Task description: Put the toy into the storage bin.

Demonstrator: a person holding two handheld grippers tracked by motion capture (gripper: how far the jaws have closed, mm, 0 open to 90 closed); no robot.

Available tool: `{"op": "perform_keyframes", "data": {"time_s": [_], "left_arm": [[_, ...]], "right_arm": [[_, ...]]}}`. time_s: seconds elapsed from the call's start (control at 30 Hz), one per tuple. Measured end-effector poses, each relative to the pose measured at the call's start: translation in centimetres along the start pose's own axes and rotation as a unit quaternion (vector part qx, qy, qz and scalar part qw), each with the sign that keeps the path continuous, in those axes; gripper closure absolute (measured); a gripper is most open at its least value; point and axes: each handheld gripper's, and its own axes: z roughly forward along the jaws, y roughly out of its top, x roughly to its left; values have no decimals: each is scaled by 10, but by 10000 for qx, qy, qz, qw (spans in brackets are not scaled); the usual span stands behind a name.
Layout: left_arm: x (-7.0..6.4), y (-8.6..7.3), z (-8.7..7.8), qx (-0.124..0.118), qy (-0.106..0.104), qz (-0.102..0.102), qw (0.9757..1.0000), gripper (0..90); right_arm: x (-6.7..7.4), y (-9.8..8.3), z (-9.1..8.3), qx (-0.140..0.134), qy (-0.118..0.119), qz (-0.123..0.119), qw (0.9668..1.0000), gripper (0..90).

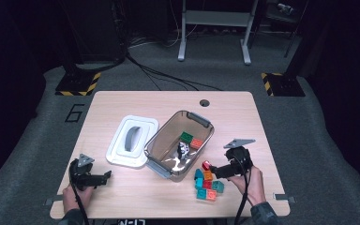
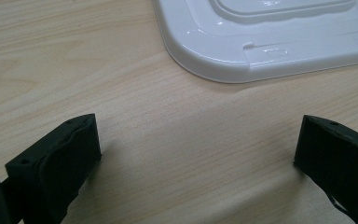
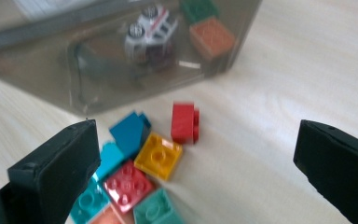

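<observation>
Wooden table (image 1: 122, 197), dark room behind. Left gripper (image 1: 107, 176) near table's front-left edge, jaws wide apart, nothing between, only bare wood; white lid (image 2: 270, 51) just beyond. Right gripper (image 1: 214, 172) at front-right, jaws fully spread, empty, over brick pile (image 1: 207, 183). Red brick (image 3: 185, 122) lies just beyond pile, apart from jaws. Clear bin (image 1: 166, 140) behind pile, holding toy car (image 3: 150, 29), green and orange bricks.

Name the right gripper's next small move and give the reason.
Probably ease the right gripper forward and down to straddle the red brick. Its jaws are wide open and empty, the brick lies apart from the pile, and two bricks already sit in the clear bin.
</observation>
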Motion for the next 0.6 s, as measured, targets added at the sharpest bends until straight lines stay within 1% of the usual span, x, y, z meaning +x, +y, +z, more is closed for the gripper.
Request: {"op": "perform_keyframes", "data": {"time_s": [0.03, 0.07, 0.1, 0.13, 0.17, 0.23, 0.27, 0.3, 0.33, 0.37, 0.4, 0.43, 0.5, 0.53, 0.57, 0.6], "left_arm": [[0, 0, 0, 2, 9, 7, 10000, 0], [0, 0, 0, 2, 1, 1, 10000, 0], [0, 0, 0, 5, 2, 5, 10000, 0], [0, 0, 0, 22, 0, 7, 10000, 0], [0, 0, 0, -1, 10, 6, 10000, 0], [0, 0, 0, 26, -3, 11, 10000, 0], [0, 0, 0, -2, 1, 0, 10000, 0], [0, 0, 0, 28, -15, 9, 10000, 0], [0, 0, 0, -1, 11, 3, 10000, 0], [0, 0, 0, 5, 10, 5, 10000, 0], [0, 0, 0, 0, 1, 1, 10000, 0], [0, 0, 0, 22, 2, 11, 10000, 0], [0, 0, 0, 25, -4, 9, 10000, 0], [0, 0, 0, -1, 1, 1, 10000, 0], [0, 0, 0, 5, 12, 6, 10000, 0], [0, 0, 0, 0, 2, 2, 10000, 0]], "right_arm": [[1, -5, 1, 33, 1, 45, 10000, 2], [1, -10, 2, 11, 18, 40, 10000, 9], [1, -16, 3, 54, -6, -11, 10000, 13], [2, -20, 4, 103, -3, 69, 9999, 19], [2, -26, 6, 113, 1, 29, 9999, 29], [5, -36, 10, 175, -38, 74, 9998, 73], [5, -41, 11, 205, -72, 19, 9998, 86], [6, -45, 12, 212, -98, 48, 9997, 107], [5, -49, 13, 253, -44, 6, 9997, 131], [5, -53, 14, 234, -95, -34, 9997, 141], [6, -56, 14, 227, -53, 20, 9997, 152], [6, -58, 14, 207, -84, 5, 9997, 177], [5, -61, 14, 182, 30, -66, 9998, 244], [5, -62, 13, 201, 53, -76, 9998, 279], [5, -62, 13, 209, 110, -119, 9997, 341], [5, -63, 13, 242, 176, -142, 9995, 367]]}}
